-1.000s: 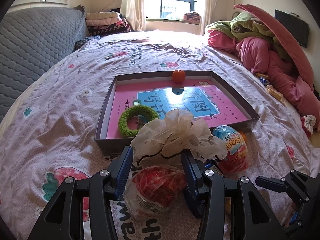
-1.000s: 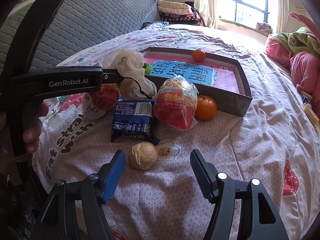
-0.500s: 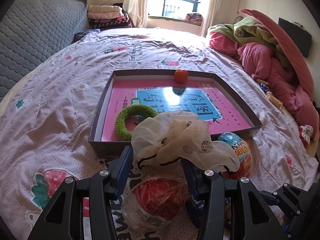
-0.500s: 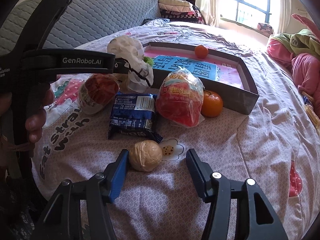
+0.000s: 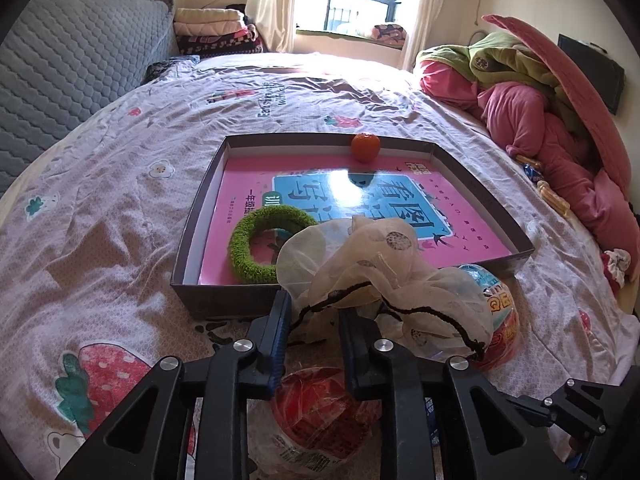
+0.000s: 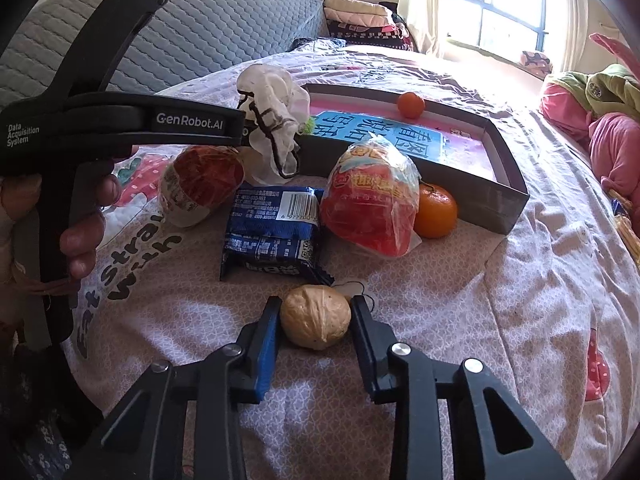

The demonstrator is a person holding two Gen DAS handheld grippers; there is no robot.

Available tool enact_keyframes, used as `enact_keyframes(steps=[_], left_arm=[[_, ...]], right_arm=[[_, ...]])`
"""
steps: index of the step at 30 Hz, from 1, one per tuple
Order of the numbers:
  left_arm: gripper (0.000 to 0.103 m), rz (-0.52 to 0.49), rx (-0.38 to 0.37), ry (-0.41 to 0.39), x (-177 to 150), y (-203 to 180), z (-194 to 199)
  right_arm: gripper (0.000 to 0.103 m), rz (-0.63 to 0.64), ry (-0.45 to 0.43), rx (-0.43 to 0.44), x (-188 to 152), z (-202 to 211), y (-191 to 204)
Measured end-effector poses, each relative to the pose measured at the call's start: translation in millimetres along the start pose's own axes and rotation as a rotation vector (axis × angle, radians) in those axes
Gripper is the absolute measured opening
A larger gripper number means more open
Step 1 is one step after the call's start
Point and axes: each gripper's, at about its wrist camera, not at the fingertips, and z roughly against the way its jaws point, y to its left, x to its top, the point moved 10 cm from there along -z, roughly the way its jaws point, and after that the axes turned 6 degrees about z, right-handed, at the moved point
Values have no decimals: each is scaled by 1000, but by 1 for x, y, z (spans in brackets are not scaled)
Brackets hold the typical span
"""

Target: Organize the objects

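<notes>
Left wrist view: sheer scrunchie (image 5: 384, 276) covers part of green ring (image 5: 266, 246) and the box's near wall (image 5: 224, 300). Blue packet (image 5: 431, 414) nearly all hidden behind gripper frame. Red snack bag (image 5: 320, 420) cut off at bottom edge. Small items by the pink bedding (image 5: 548, 192) too small to identify.

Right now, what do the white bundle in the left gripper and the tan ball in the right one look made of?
White bundle: thin sheer fabric, probably organza or gauze, matte; it crumples, light shows through, and a dark cord runs along its edge. Tan ball: looks like a walnut in its shell, hard, dull and faintly ridged, though the frame leaves it open.
</notes>
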Motion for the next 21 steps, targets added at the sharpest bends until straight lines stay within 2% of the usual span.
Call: enact_keyframes(steps=[4,7,21], left_arm=[[13,-1,-3,-12,1,0,2],[10,-1,-12,-21,1,0,5],[10,44,-48,-61,8,3,25]], right_arm=[[34,-16,-1,13,0,0,-1],[33,-19,-2,15,0,1,-1],[33,-25,-18,3,2,4,-5]])
